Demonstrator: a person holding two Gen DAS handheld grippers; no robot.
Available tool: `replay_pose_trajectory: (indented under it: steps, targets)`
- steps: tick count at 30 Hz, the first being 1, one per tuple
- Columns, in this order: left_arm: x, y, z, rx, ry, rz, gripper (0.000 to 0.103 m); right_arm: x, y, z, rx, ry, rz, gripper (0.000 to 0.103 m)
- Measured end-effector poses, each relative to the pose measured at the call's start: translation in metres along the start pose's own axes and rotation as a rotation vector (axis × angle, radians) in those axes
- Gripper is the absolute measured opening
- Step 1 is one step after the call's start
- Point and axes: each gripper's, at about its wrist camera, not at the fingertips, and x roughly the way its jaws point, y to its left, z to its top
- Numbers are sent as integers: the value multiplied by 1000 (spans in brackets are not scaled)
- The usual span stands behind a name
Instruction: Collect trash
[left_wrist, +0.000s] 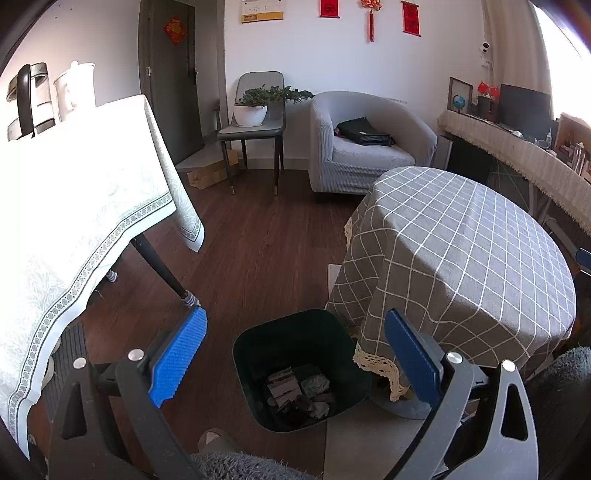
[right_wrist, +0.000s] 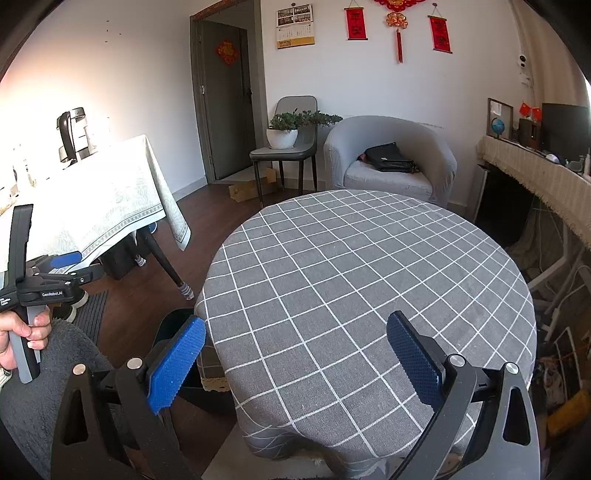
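Note:
In the left wrist view a dark bin (left_wrist: 258, 354) stands on the wood floor beside the round table (left_wrist: 461, 258). Crumpled paper and wrappers (left_wrist: 299, 393) lie in its bottom. My left gripper (left_wrist: 294, 316) hangs above the bin, open, with nothing between its blue pads. The right wrist view shows my right gripper (right_wrist: 296, 320) open and empty over the near part of the round table's grey checked cloth (right_wrist: 351, 258), where no trash shows. A hand (right_wrist: 22, 332) holds the left gripper (right_wrist: 62, 260) at the left edge, and part of the bin (right_wrist: 171, 325) shows below the table edge.
A table with a white cloth (left_wrist: 74, 206) stands to the left, its dark leg (left_wrist: 162, 266) near the bin. At the back are a grey armchair (left_wrist: 369, 147) with a black bag, a chair with a potted plant (left_wrist: 255, 107), and a cardboard box (left_wrist: 207, 175). A cluttered shelf (right_wrist: 535, 173) runs along the right.

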Motion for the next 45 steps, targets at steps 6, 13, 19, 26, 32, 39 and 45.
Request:
replay_pose_trajectory:
  steps: [6, 13, 19, 26, 32, 39, 45]
  targets:
    - [-1, -3, -1, 11, -2, 1, 99, 0, 0, 0, -1, 0, -1, 99]
    - [-2, -4, -2, 12, 0, 0, 99, 0, 0, 0, 0, 1, 0, 99]
    - [-2, -5, -2, 11, 1, 1, 99, 0, -1, 0, 0, 1, 0, 99]
    - [-1, -5, -2, 20, 3, 0, 99, 0, 0, 0, -1, 3, 0, 99]
    - [-1, -6, -2, 30, 1, 3, 99, 1, 2, -5, -8, 8, -1, 99]
    - [1, -6, -2, 25, 4, 2, 99, 0, 3, -5, -8, 7, -1, 99]
    - [0, -4, -2, 24, 4, 1, 99, 1, 2, -5, -9, 9, -1, 99]
